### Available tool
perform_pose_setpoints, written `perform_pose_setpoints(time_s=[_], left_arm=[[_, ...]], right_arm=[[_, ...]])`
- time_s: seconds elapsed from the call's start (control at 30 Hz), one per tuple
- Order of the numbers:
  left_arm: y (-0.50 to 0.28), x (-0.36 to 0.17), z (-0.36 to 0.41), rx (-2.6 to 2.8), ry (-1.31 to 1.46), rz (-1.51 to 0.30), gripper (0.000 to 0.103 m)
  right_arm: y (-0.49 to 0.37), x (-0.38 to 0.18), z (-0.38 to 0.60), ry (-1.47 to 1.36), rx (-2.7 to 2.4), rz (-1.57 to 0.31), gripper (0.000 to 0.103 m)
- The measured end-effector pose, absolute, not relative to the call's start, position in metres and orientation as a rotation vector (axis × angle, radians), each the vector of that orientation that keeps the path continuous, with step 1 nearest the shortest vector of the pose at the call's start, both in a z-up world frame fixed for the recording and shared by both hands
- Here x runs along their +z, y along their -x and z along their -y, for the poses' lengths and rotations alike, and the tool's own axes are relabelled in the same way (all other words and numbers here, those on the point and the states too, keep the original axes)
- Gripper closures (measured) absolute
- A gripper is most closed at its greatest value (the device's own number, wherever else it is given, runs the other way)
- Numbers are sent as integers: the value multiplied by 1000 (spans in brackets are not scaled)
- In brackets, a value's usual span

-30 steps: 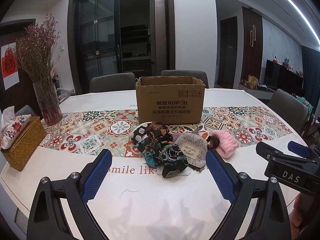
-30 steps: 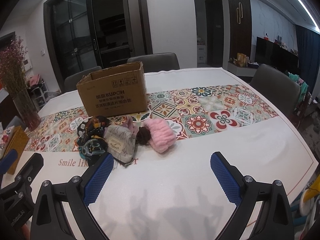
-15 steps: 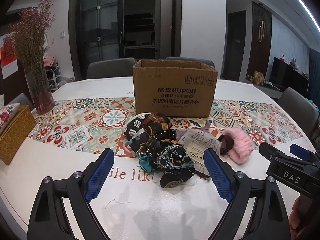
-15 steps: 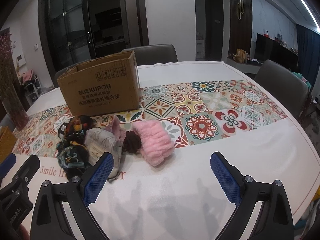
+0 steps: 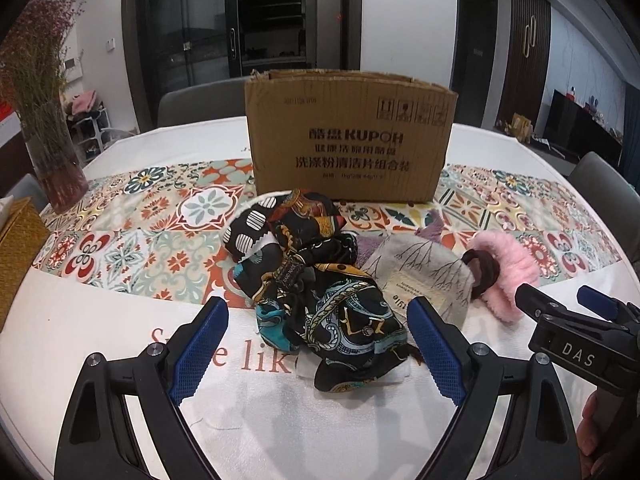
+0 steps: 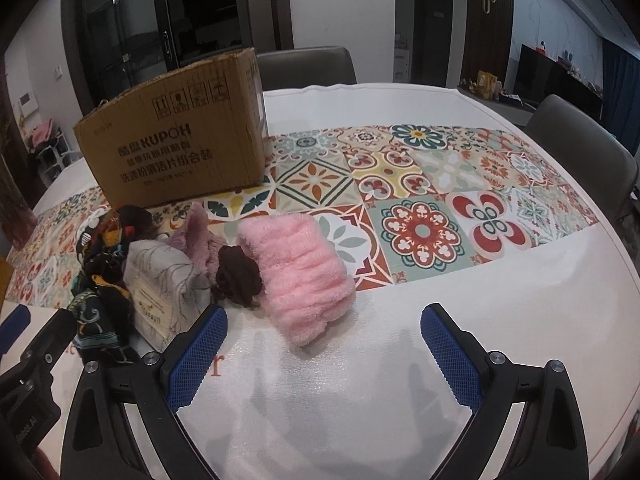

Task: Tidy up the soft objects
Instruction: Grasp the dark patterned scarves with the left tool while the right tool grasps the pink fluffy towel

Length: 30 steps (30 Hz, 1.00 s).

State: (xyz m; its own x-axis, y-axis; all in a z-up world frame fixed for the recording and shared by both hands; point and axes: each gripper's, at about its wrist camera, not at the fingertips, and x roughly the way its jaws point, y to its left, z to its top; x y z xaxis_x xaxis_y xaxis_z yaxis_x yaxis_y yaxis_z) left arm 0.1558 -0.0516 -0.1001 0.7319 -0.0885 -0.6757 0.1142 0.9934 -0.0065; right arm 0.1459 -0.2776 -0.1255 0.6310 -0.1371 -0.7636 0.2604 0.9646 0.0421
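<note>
A heap of soft things lies in front of an open cardboard box [image 5: 348,140] [image 6: 176,148]. It holds a dark patterned scarf [image 5: 320,288] [image 6: 100,280], a grey printed pouch [image 5: 420,276] [image 6: 160,280], a brown scrunchie [image 5: 482,272] [image 6: 238,276] and a pink fluffy roll [image 5: 508,264] [image 6: 300,272]. My left gripper [image 5: 316,348] stands open, its blue pads to either side of the scarf's near end, not touching it. My right gripper [image 6: 322,356] is open just short of the pink roll, with bare table between its fingers. It also shows at the right edge of the left wrist view.
The white table [image 6: 440,300] carries a tiled-pattern runner [image 6: 420,184]. A glass vase of dried flowers [image 5: 52,160] and a woven yellow box [image 5: 16,248] stand at the left. Grey chairs [image 6: 584,152] ring the table.
Both grippers have come forward and down toward the heap, which now looms larger. The scarf now lies between the left pads. Both stay open.
</note>
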Motion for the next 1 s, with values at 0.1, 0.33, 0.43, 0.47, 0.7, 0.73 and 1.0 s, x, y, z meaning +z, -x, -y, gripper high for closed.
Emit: perform_pose_setpoints(time_s=[0.1,0.33,0.43,0.47,0.7,0.73,1.0], left_arm=[[-164,-108,54,-114,-43,-757,11],[-179,-122,56,-119,-51,-788,11],[-186,-129,56,-116,-53,-807,11],[-189,-131,55,-117,-48,-815,11],[-206,-144,55,-121,-58,-847,11],[-208,-146,55,-124,-56,-855,11],[-217,-153,52,-183,-27,-872,51]], right_arm=[[-153,-135,279,-154,-233,-893,5],[-165,-152,280,-140,-241,-945,6],[-171,-158,278,-132,-239,-961,8],[-173,-160,278,-133,-237,-965,8],[-183,-169,276,-128,-245,-986,13],[-185,-170,275,-125,-245,-988,14],[-188,-170,270,-112,-223,-976,31]])
